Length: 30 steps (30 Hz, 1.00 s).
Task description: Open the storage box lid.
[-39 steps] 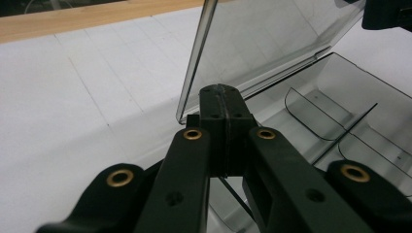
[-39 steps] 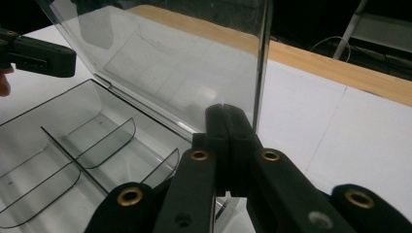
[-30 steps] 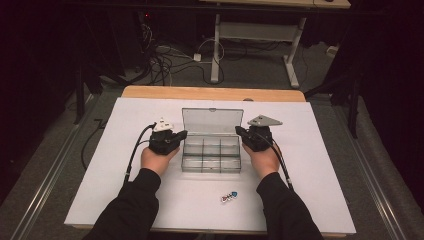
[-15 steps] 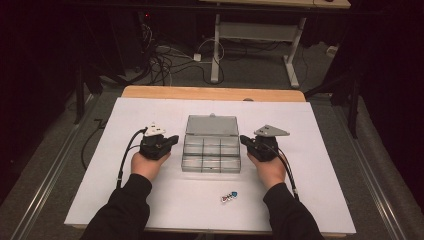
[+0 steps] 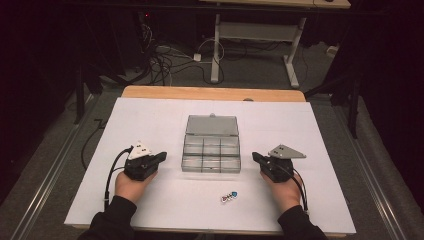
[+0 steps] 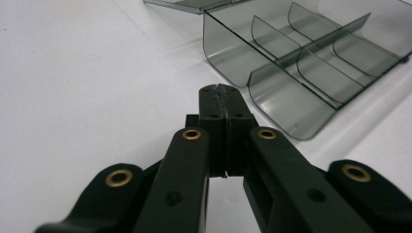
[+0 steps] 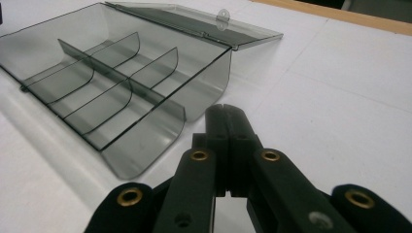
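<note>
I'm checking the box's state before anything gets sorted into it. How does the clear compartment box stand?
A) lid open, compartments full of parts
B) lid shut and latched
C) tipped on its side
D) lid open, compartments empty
D: the compartment box has its lid folded back and its compartments bare.

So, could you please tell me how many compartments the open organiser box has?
6: the organiser box holds two rows of three, one row nearer the lid, one nearer the person.

Near my front edge of the white sheet lies a small tag; cables tangle on the floor beyond my table.
</note>
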{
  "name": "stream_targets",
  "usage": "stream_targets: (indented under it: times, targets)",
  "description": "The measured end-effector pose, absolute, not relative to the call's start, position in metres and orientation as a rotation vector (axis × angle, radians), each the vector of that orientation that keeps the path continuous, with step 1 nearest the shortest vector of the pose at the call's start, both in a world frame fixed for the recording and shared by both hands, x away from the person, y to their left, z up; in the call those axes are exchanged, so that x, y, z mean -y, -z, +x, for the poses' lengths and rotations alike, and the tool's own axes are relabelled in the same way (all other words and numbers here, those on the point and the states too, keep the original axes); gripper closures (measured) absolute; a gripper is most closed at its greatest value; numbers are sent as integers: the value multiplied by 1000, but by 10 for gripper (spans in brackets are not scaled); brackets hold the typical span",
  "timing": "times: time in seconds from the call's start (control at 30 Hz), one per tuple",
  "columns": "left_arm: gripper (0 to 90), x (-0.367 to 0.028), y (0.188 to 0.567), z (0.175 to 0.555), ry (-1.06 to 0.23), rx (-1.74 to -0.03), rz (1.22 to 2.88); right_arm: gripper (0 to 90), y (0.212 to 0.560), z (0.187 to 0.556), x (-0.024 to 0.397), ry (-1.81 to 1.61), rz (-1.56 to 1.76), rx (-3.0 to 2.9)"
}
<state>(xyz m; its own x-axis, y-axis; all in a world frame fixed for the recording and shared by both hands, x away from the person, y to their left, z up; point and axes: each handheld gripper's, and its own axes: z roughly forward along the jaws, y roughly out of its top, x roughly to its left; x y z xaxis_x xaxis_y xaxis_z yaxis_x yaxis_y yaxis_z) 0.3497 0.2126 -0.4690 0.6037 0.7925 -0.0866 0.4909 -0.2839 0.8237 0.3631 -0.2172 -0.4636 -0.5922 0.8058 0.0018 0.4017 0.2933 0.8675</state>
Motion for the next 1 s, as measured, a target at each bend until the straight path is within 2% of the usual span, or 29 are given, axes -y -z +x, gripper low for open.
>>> stream_targets:
  times: [0.03, 0.23, 0.37, 0.53, 0.77, 0.9, 0.97, 1.0]
  targets:
    - [852, -214, 469, 346, -435, -1020, 1949, 900, 463, 360, 219, -1233, 1073, -2125]
    - [846, -224, 471, 325, -429, -1015, 1919, 900, 465, 343, 232, -1254, 1073, -2101]
    - [779, -229, 476, 314, -420, -1019, 1912, 885, 468, 337, 239, -1252, 1101, -2099]
    - [586, -240, 481, 309, -387, -1084, 1871, 744, 469, 333, 243, -1271, 1129, -2110]
    - [352, -240, 483, 304, -368, -1019, 1894, 500, 467, 325, 238, -1285, 1121, -2146]
    - [240, -235, 481, 301, -384, -995, 1912, 405, 467, 323, 239, -1300, 1123, -2146]
    - [192, -233, 479, 300, -398, -987, 1917, 307, 468, 322, 240, -1299, 1134, -2137]
    - [168, -233, 479, 299, -404, -989, 1916, 286, 469, 322, 241, -1299, 1133, -2141]
